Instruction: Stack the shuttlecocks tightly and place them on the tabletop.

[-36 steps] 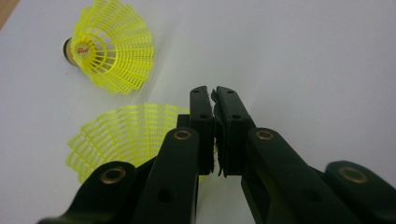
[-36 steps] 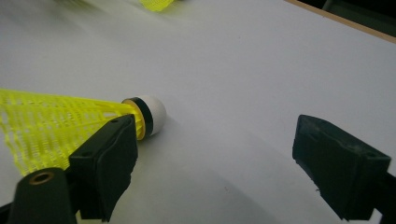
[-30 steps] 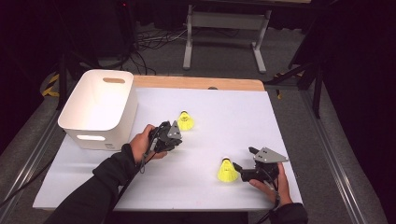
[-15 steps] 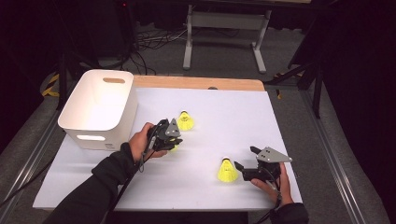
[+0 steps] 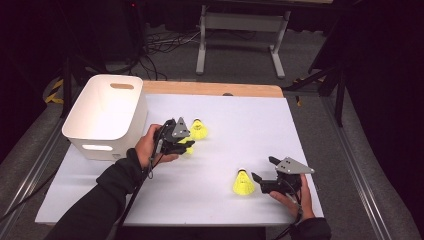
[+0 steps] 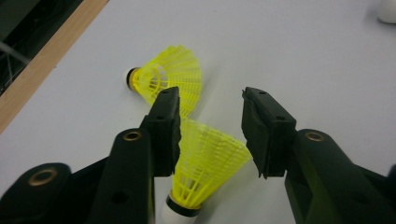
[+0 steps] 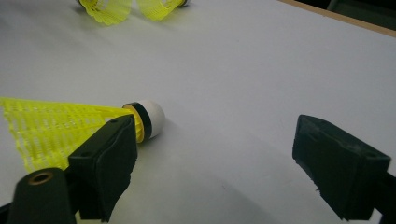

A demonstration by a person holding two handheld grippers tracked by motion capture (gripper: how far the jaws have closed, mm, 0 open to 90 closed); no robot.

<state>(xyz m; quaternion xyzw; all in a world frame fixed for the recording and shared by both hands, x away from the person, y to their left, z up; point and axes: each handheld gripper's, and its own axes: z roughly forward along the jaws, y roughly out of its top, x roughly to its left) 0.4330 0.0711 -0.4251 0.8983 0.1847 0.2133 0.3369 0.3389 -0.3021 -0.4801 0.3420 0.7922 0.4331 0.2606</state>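
Observation:
Three yellow shuttlecocks with white corks lie on the white table [image 5: 240,125]. My left gripper [image 5: 188,144] is open, and its jaws straddle the skirt of one shuttlecock [image 6: 205,161] without closing on it. A second shuttlecock [image 6: 166,81] lies just beyond it, also seen in the high view [image 5: 198,129]. Near the front right my right gripper [image 5: 262,168] is open wide. The third shuttlecock [image 7: 65,123] lies on its side by that gripper's left jaw, cork [image 7: 150,116] pointing into the gap.
A white bin [image 5: 107,117] with handle cut-outs stands at the table's left, close behind the left hand. A wooden strip [image 5: 215,89] runs along the far edge. Dark floor, cables and a stand lie beyond.

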